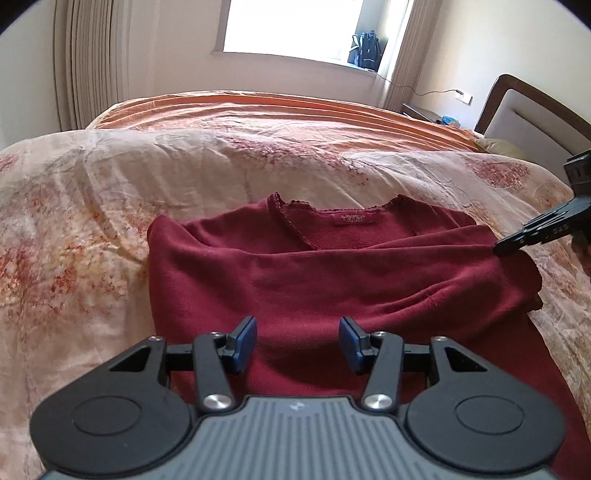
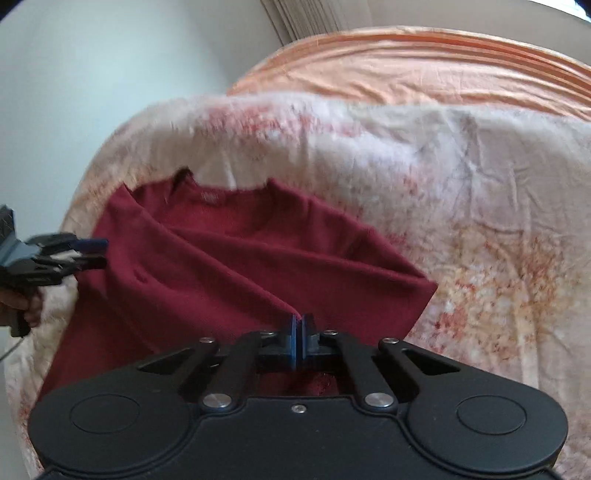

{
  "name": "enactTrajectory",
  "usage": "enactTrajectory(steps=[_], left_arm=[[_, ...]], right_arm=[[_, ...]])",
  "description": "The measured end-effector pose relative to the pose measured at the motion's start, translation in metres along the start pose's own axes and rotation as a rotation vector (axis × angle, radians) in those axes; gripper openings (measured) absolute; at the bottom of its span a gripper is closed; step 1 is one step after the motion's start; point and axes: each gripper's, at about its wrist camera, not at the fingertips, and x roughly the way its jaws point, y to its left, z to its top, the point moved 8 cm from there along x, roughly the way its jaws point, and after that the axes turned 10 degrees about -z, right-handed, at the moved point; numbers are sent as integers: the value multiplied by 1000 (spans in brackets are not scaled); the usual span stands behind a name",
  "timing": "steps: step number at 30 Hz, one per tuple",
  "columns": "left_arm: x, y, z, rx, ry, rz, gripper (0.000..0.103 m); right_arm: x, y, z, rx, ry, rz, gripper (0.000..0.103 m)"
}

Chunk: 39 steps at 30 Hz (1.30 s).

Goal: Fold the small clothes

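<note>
A dark red top (image 1: 314,273) lies on the floral bedspread (image 1: 92,206), neckline and label away from me, its right side folded over the middle. My left gripper (image 1: 298,345) is open and empty just above the top's lower part. My right gripper (image 2: 297,334) is shut on a fold of the red top (image 2: 229,266) and holds that edge up. In the left wrist view the right gripper (image 1: 506,245) pinches the fold at the top's right side. In the right wrist view the left gripper (image 2: 92,253) is at the far left, open.
An orange sheet (image 1: 280,107) covers the far part of the bed. A wooden headboard (image 1: 532,107) stands at the right, a window (image 1: 291,26) with a blue bag (image 1: 365,50) at the back, curtains (image 1: 88,62) at the left.
</note>
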Motion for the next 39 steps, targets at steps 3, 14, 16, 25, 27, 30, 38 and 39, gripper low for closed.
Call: enactTrajectory(steps=[3, 14, 16, 25, 27, 30, 38, 39], left_arm=[[0, 0, 3, -1, -9, -4, 54], [-2, 22, 33, -62, -106, -42, 63], [5, 33, 43, -94, -116, -68, 63], [-15, 67, 44, -182, -132, -74, 63], [-19, 54, 29, -143, -107, -88, 63], [-23, 32, 3, -81, -82, -86, 63], [-26, 31, -41, -156, -105, -76, 66], [-26, 32, -42, -156, -109, -78, 66]], right_arm=[[-13, -7, 7, 20, -63, -28, 1], [-44, -11, 2, 210, -200, -89, 48], [-54, 6, -5, 238, -226, -39, 48], [-35, 96, -7, 189, -188, 149, 48], [-16, 125, 21, 161, -189, 200, 48], [20, 178, 81, 68, -185, 252, 48], [152, 295, 168, -190, 52, 226, 40], [164, 303, 170, -210, 88, 213, 39]])
